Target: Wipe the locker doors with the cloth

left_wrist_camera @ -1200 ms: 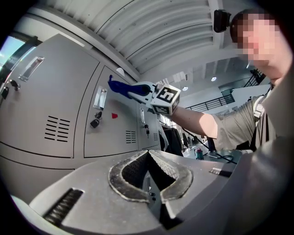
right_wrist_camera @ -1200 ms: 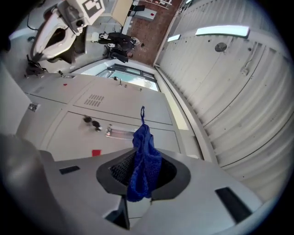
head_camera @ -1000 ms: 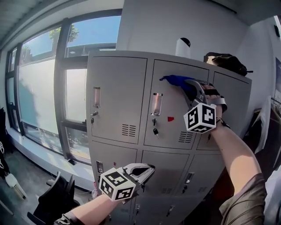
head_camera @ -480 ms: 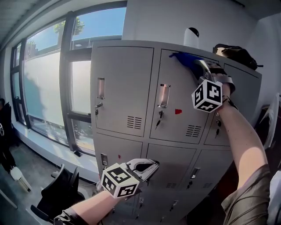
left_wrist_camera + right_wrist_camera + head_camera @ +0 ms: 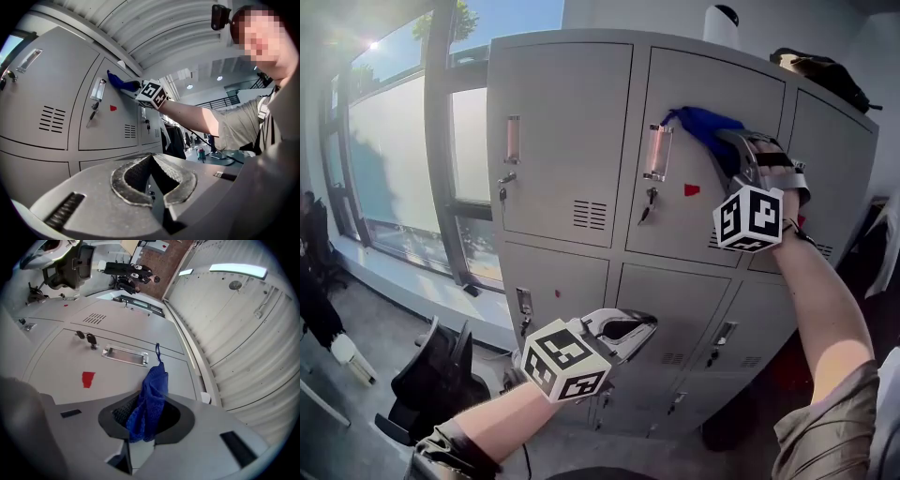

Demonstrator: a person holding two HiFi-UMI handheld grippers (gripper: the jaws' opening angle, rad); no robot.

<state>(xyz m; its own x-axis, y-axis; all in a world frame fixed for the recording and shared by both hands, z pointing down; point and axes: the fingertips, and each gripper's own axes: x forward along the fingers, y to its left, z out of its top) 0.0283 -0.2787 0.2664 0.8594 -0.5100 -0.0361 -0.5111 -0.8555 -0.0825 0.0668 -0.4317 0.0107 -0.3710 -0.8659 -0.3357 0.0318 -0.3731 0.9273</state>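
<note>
A bank of grey lockers fills the head view. My right gripper (image 5: 724, 142) is shut on a blue cloth (image 5: 701, 125) and holds it against the upper middle door (image 5: 689, 220), right of the door's handle (image 5: 657, 152). In the right gripper view the cloth (image 5: 150, 397) hangs bunched between the right gripper's (image 5: 143, 423) jaws, above the door (image 5: 117, 380) with its red sticker (image 5: 87, 378). My left gripper (image 5: 643, 324) hangs low in front of the lower doors, shut and empty. The left gripper view shows the left gripper (image 5: 153, 180) and, far off, the cloth (image 5: 117, 79).
A white canister (image 5: 724, 19) and a black bag (image 5: 820, 67) sit on top of the lockers. Tall windows (image 5: 394, 159) run along the left wall. A black chair (image 5: 441, 375) stands on the floor at lower left. Keys hang in the door locks (image 5: 649, 202).
My right gripper carried the cloth up to the door's top edge, then back down the door. The left gripper stayed low. The head view has tipped downward.
</note>
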